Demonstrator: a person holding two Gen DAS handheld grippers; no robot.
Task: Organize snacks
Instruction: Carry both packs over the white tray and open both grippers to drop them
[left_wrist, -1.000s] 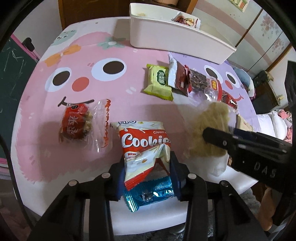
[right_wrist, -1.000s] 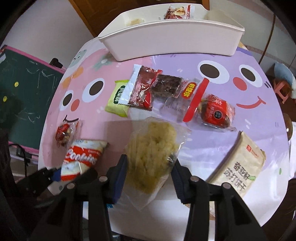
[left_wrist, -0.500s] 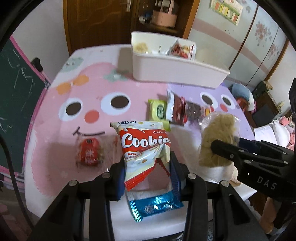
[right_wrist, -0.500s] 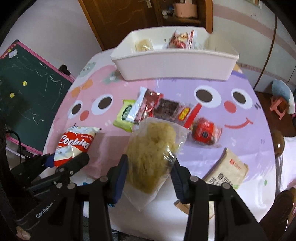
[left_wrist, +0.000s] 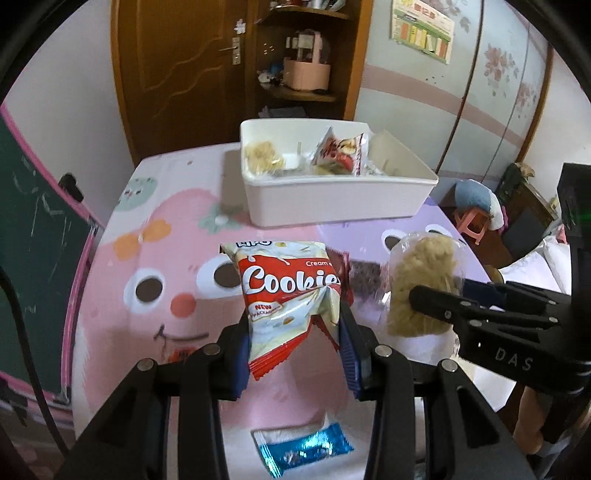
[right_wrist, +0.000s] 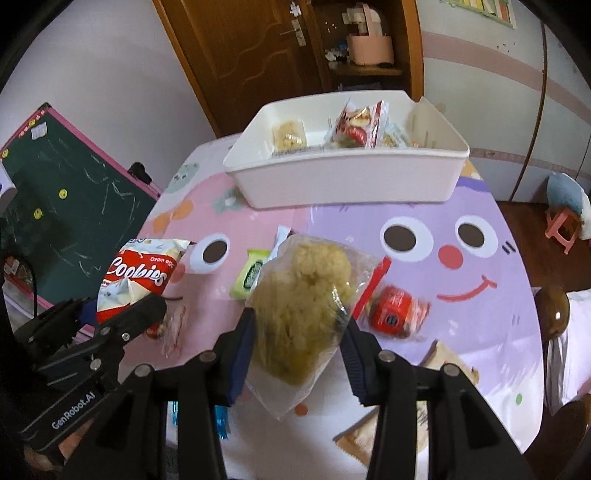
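Observation:
My left gripper (left_wrist: 295, 332) is shut on a red and white cookie bag (left_wrist: 288, 284) and holds it up above the table. My right gripper (right_wrist: 297, 339) is shut on a clear bag of yellow noodle snack (right_wrist: 303, 306), also lifted; that bag shows in the left wrist view (left_wrist: 421, 280). The cookie bag shows in the right wrist view (right_wrist: 136, 277). A white bin (left_wrist: 332, 199) stands at the far side of the table and holds several snacks (right_wrist: 356, 125).
On the cartoon-face table mat (right_wrist: 480, 295) lie a blue wrapped snack (left_wrist: 303, 446), a green packet (right_wrist: 251, 273), a red round snack (right_wrist: 395, 314) and a beige cracker pack (right_wrist: 447, 365). A chalkboard (right_wrist: 55, 229) stands left of the table.
Both grippers have risen and tilted up with their bags. The bin's inside and the room behind now show, and the blue snack lies uncovered below the left gripper.

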